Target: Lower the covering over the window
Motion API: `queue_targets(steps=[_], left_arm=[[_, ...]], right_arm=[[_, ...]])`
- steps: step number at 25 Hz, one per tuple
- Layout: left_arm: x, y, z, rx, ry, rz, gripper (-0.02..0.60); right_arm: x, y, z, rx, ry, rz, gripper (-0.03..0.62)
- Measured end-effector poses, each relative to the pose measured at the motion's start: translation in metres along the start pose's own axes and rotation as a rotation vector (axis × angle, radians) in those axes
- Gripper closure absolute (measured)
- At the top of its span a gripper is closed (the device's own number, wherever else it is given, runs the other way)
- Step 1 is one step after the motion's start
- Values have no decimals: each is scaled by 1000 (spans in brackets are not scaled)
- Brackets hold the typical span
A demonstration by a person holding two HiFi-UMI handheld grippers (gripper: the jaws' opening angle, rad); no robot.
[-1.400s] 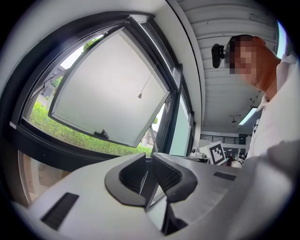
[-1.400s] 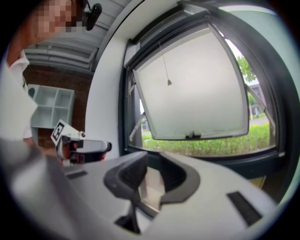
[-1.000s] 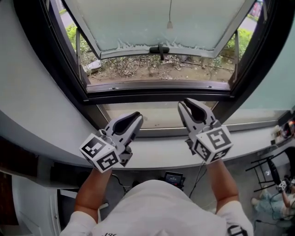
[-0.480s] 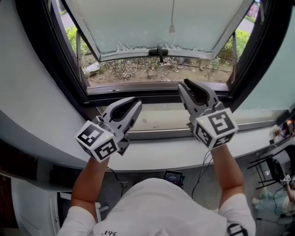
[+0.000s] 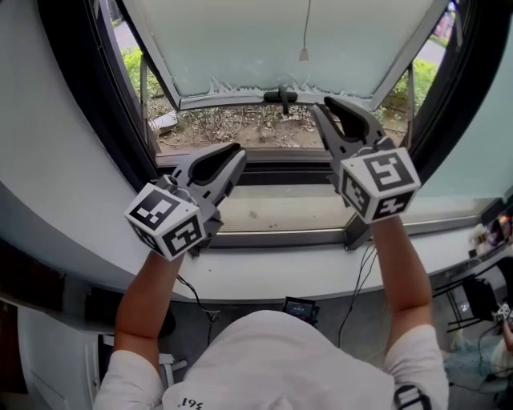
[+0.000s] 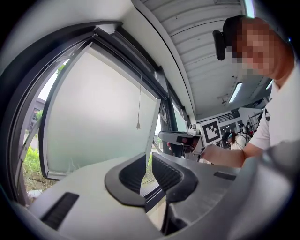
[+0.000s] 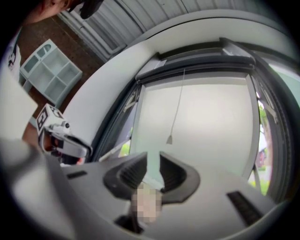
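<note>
The window [image 5: 86,104] fills the top of the head view, its frosted pane [image 5: 264,40] swung outward over scrubby ground. The pale sill [image 5: 272,276] runs below it. The covering itself shows in no view. I judge it sits rolled up above the top of the frame, since nothing is drawn across the glass.

What has changed is the height of both hands. A second ago both tongs hung over the sill. Now the left gripper [image 5: 234,154] reaches the lower edge of the frame, and the right gripper [image 5: 330,106] stands higher, in front of the bottom rail of the pane and just beside the dark handle [image 5: 279,96].

Neither holds anything. The left jaws are together, with only a slit between the ribbed pads. The right jaws stand a little apart, and only the pane shows through the gap.

The thin cord [image 5: 307,24] hangs down the middle of the glass and ends in a small pull [image 5: 304,54]. The pull is above the right gripper's tips and apart from them. The rise looks like a reach for that pull, so lowering has not yet begun.
</note>
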State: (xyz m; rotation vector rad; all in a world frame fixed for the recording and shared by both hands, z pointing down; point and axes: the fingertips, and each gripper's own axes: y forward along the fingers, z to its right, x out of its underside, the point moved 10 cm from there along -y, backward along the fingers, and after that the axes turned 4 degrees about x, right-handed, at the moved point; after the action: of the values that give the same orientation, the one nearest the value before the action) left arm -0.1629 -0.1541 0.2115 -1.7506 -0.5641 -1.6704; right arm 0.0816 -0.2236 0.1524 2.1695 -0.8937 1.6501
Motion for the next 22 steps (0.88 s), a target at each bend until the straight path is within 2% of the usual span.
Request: queue_targets(steps=[11,22], left_arm=[[-33,16,-15,3,104,-8,546],[-41,22,-16,9,177,-35,545]], right_arm=[[-43,52,21,56,-93,9,504],[-60,93,27,111,-107,-67,491]])
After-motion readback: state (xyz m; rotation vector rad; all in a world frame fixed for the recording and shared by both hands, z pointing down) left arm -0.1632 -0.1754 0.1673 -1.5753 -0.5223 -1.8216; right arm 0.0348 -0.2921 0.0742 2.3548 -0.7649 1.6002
